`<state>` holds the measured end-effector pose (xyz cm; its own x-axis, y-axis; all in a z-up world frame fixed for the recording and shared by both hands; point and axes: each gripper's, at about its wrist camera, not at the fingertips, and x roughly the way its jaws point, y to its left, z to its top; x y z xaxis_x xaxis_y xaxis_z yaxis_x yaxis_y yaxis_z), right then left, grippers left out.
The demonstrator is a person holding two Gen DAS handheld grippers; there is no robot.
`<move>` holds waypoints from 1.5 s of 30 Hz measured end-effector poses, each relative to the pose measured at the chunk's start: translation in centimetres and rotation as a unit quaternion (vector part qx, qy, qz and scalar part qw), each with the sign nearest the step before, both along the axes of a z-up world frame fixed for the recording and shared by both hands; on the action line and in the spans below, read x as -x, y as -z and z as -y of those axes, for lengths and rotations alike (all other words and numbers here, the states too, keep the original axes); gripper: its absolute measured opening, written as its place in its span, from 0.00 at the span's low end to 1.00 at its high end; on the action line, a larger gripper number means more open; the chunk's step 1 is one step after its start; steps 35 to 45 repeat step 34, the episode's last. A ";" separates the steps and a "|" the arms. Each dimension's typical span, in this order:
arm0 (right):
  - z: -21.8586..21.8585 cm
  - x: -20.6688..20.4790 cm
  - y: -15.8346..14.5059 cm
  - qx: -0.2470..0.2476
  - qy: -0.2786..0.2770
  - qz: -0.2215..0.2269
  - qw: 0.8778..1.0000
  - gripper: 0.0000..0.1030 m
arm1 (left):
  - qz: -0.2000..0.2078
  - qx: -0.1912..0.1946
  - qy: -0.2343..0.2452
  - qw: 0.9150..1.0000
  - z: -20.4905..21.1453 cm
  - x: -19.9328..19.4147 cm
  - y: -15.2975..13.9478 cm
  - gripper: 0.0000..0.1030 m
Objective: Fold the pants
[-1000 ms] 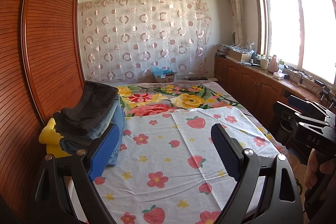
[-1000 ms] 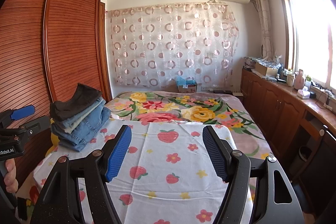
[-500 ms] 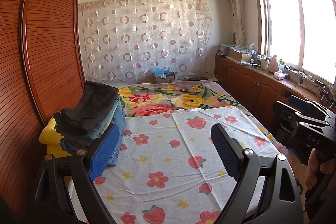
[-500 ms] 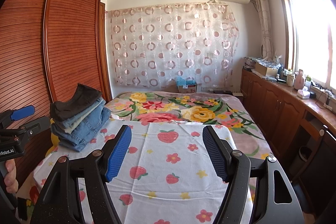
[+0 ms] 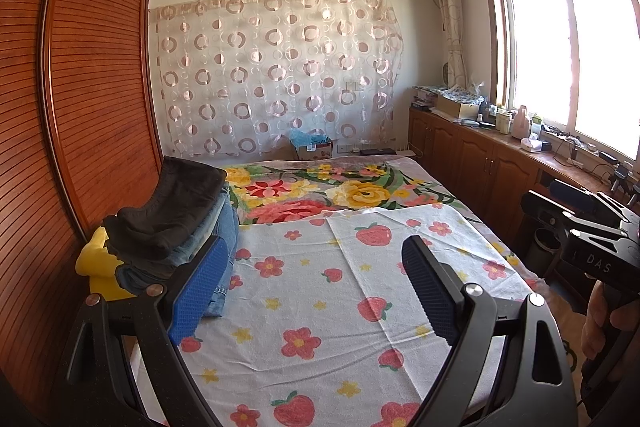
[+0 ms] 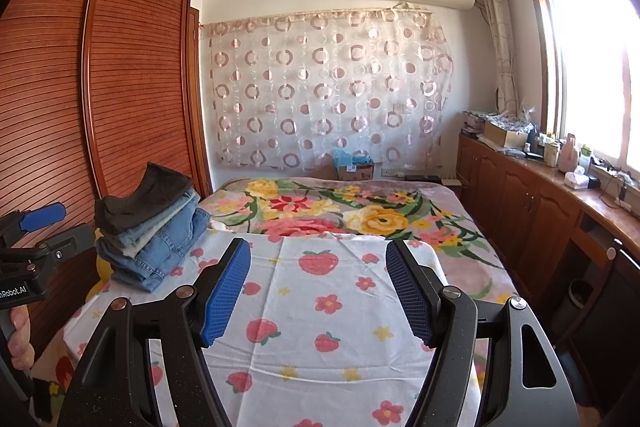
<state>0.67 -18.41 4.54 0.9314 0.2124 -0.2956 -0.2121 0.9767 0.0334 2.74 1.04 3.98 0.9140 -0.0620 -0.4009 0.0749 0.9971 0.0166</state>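
Observation:
A stack of folded pants (image 5: 176, 227) lies at the bed's left edge by the wardrobe: a dark pair on top, several denim pairs below. It also shows in the right wrist view (image 6: 152, 227). My left gripper (image 5: 316, 259) is open and empty, held above the strawberry sheet (image 5: 320, 307), its left finger just right of the stack. My right gripper (image 6: 318, 259) is open and empty above the same sheet (image 6: 320, 307). Each gripper shows at the edge of the other's view: the right one in the left wrist view (image 5: 588, 227), the left one in the right wrist view (image 6: 36, 251).
A slatted wooden wardrobe (image 5: 80, 107) runs along the bed's left side. A flowered blanket (image 5: 340, 191) covers the far half of the bed. Wooden cabinets (image 6: 540, 211) with clutter stand under the window on the right. Something yellow (image 5: 96, 259) lies under the stack.

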 end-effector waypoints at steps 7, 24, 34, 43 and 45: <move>0.0 0.0 0.2 0.000 -0.001 0.001 1.000 0.70 | 0.000 -0.001 0.000 1.000 0.0 0.0 0.0 0.87; 0.1 0.2 0.5 0.000 -0.002 0.003 1.000 0.70 | 0.001 0.000 0.000 1.000 0.0 0.1 0.2 0.87; 0.1 0.3 0.6 0.000 -0.001 0.002 1.000 0.70 | 0.000 -0.001 0.001 1.000 0.0 0.1 0.3 0.87; 0.1 0.3 0.6 0.000 -0.001 0.002 1.000 0.70 | 0.000 -0.001 0.001 1.000 0.0 0.1 0.3 0.87; 0.1 0.3 0.6 0.000 -0.001 0.002 1.000 0.70 | 0.000 -0.001 0.001 1.000 0.0 0.1 0.3 0.87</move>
